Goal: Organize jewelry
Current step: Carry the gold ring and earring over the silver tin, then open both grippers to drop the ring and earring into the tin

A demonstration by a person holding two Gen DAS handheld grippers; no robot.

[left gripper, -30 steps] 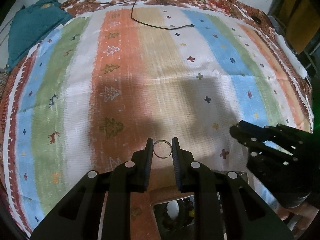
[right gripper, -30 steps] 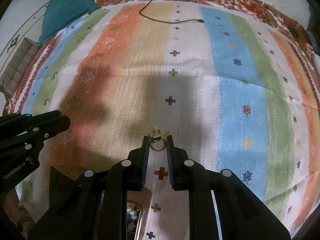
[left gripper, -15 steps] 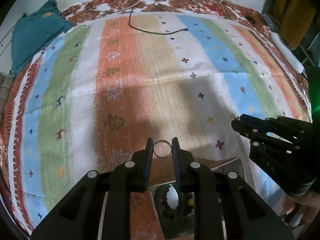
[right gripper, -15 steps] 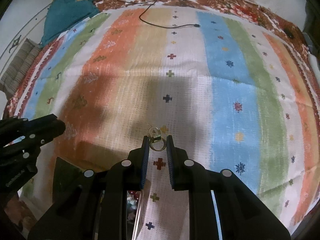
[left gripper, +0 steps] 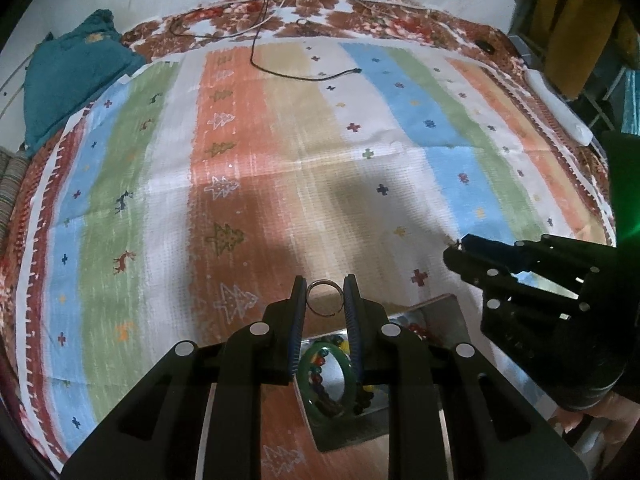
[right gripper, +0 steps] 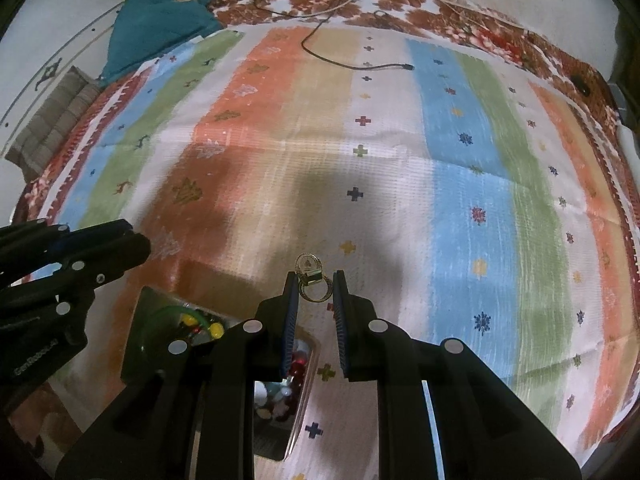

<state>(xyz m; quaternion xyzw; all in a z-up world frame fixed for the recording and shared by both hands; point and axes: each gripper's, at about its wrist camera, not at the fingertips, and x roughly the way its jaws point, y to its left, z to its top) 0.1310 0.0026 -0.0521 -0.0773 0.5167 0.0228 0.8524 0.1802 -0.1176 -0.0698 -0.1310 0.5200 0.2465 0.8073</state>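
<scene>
Left gripper (left gripper: 325, 298) fingers clamped on a thin ring (left gripper: 325, 299), just above the tray (left gripper: 450, 306). Right gripper (right gripper: 314, 286) pinches what looks like ornate rings (right gripper: 313, 278), beyond the tray. Release each low over the tray, separately.

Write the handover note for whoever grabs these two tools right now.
Left hand-held gripper: shut on a plain metal ring, held above the striped cloth.
Right hand-held gripper: shut on a gold ring cluster.
Tray sits below both, holding a green bangle and coloured beads.
Done: both pieces picked up.
Left: set each piece in its place; where is not shown.
</scene>
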